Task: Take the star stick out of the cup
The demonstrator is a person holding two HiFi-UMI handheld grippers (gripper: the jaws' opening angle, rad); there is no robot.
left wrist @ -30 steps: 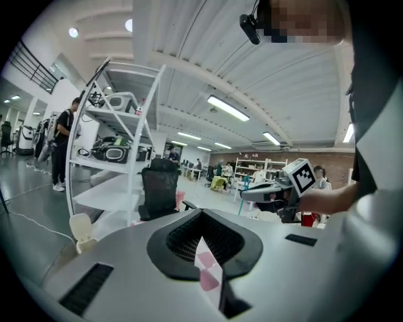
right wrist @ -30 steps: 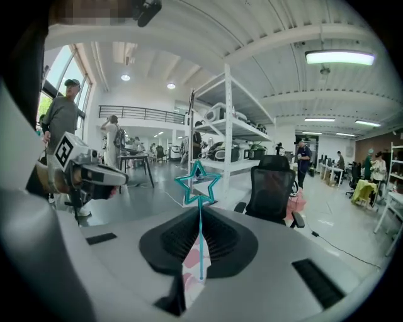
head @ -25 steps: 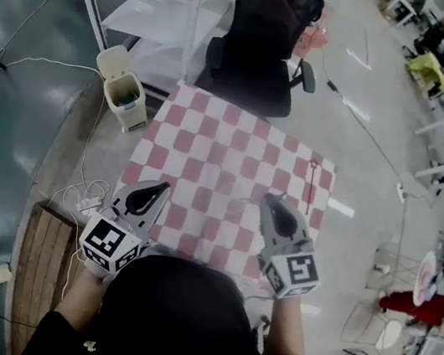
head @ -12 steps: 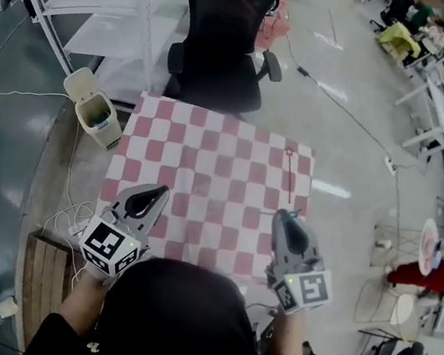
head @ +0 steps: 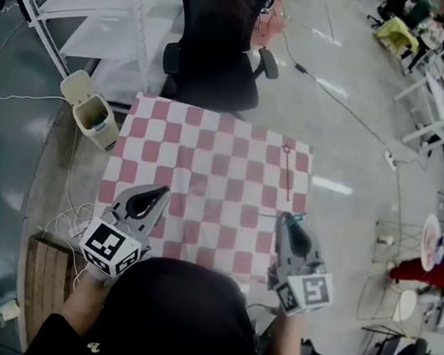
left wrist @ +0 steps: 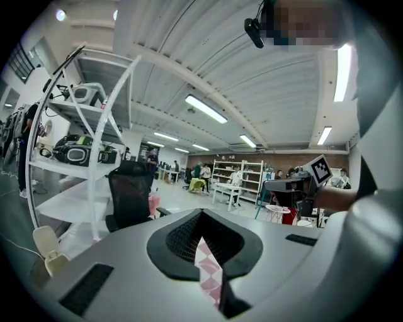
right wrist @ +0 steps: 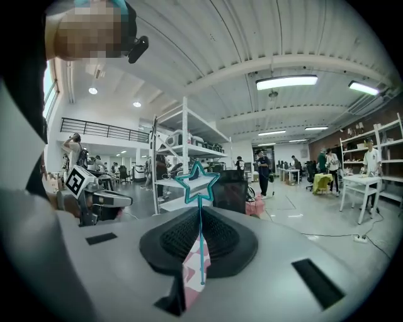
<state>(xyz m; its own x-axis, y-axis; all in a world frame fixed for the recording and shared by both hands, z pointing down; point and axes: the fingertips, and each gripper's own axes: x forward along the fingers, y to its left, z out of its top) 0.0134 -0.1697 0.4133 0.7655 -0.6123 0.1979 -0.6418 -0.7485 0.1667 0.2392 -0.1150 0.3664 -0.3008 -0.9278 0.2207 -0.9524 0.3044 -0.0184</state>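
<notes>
Right gripper view shows the right claw (right wrist: 200, 217) closed on a teal star stick (right wrist: 201, 233). The thin shaft is pinched between the two jaws and the outlined star head stands upright just beyond their tips. Head view places this claw over the near right part of the checkered tabletop (head: 211, 141), with a teal trace visible at its tip. The left claw (head: 155, 192) hangs over the near left part of the same tabletop, well apart from the right one. In the left gripper view its jaws are drawn together with nothing between them. A red stick (head: 288, 174) lies flat on the tabletop near its right edge. An office chair (head: 221, 36) stands beyond the far edge, and a small bin (head: 89, 111) is on the floor off the far left corner.
</notes>
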